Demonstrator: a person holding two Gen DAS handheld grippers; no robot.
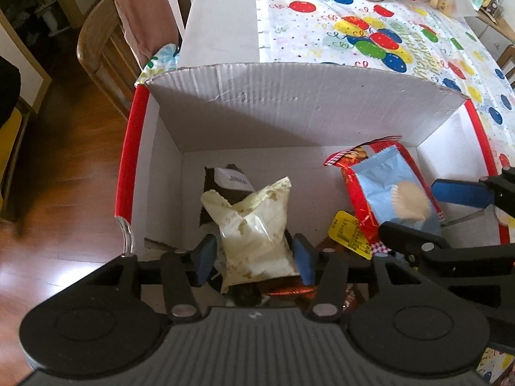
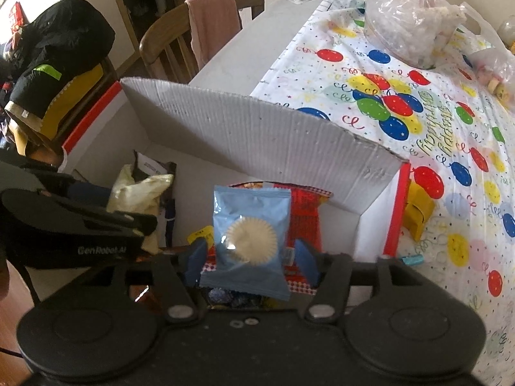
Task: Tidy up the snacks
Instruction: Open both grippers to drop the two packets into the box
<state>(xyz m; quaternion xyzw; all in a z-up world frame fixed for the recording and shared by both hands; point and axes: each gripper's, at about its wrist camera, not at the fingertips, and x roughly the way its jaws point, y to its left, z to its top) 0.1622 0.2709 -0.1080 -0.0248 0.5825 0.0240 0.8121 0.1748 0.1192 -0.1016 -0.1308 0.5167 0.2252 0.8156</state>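
A white cardboard box [image 1: 289,106] with red edges stands on the table and holds several snacks. In the left wrist view a crumpled cream snack bag [image 1: 254,225] stands between the pads of my left gripper [image 1: 254,257]. The jaws are open, with a small gap at the left pad. In the right wrist view a light blue packet [image 2: 251,241] showing a round cream biscuit sits between the open pads of my right gripper [image 2: 251,257], leaning on a red packet [image 2: 305,215]. Both grippers point down into the box [image 2: 257,128], side by side.
Also in the box are a dark packet with a white label [image 1: 231,180] and a yellow-labelled pack [image 1: 349,234]. A balloon-print tablecloth [image 1: 386,41] lies behind the box, with clear plastic bags [image 2: 412,16] on it. A yellow item [image 2: 418,215] sits right of the box. A wooden chair [image 1: 141,16] stands at left.
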